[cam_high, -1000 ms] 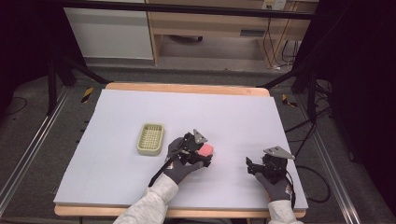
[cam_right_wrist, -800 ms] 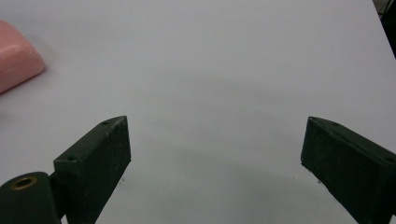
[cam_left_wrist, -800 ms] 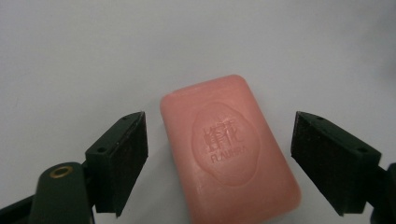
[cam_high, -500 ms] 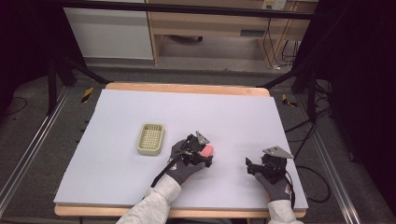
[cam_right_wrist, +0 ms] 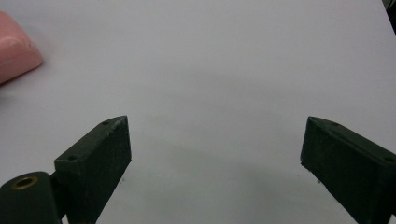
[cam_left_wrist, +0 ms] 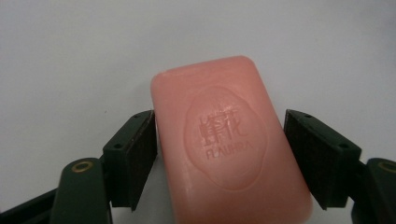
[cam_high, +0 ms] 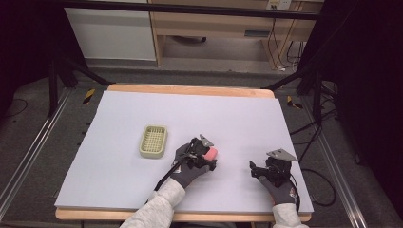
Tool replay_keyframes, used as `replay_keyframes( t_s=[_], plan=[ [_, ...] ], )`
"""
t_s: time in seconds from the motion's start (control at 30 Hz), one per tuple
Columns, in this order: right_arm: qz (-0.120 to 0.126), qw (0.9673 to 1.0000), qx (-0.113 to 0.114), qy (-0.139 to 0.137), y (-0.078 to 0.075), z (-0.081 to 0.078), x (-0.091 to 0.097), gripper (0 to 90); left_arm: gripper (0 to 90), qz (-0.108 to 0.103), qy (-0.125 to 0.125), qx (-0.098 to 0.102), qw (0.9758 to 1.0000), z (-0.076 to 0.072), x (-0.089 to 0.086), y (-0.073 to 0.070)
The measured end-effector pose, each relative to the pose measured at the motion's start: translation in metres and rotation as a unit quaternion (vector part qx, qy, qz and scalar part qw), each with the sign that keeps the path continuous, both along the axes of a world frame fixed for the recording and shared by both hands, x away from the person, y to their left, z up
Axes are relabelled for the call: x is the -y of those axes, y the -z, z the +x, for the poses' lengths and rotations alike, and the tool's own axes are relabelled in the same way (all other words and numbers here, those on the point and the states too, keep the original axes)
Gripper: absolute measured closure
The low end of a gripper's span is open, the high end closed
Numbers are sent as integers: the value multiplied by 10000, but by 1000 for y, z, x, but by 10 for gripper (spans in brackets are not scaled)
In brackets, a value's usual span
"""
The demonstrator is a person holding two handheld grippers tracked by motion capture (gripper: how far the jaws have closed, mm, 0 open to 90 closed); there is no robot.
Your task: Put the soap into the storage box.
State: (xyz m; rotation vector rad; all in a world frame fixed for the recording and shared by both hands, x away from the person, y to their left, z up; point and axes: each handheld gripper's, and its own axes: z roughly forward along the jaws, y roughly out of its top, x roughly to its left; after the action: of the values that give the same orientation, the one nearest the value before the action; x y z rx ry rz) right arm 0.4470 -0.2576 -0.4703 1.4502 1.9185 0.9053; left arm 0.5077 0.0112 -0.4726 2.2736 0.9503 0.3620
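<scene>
While its jaws have just been closing around a pink soap bar (cam_left_wrist: pixel 229 140), the left gripper (cam_high: pixel 203 154) brackets the bar's long sides; the left pad (cam_left_wrist: pixel 140 154) touches one edge and the right pad (cam_left_wrist: pixel 313 156) stands just beside the other, so the pinch looks not quite complete. Lying flat, embossed face up, on the pale surface (cam_high: pixel 237 118), the soap is squared for a sideways grasp. To the left sits a green slotted soap dish (cam_high: pixel 153 141), apart from the bar and probably its destination. Off to the right, the right gripper (cam_high: pixel 259 170) rests with jaws spread wide over bare surface, holding nothing, seemingly waiting.
</scene>
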Motion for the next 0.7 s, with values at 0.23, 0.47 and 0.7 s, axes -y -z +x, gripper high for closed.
replay_keyframes(
  t_s=[0.23,0.47,0.7],
  plan=[
    [-10,10000,5,-3,0,0,0,90,367,22,2,-29,10000,0,-2,-1],
    [-16,10000,-1,-9,0,0,0,90,369,51,27,-7,10000,0,-2,-1],
    [-4,10000,-1,-13,0,0,0,90,370,41,11,49,10000,0,-6,-3]
  ],
)
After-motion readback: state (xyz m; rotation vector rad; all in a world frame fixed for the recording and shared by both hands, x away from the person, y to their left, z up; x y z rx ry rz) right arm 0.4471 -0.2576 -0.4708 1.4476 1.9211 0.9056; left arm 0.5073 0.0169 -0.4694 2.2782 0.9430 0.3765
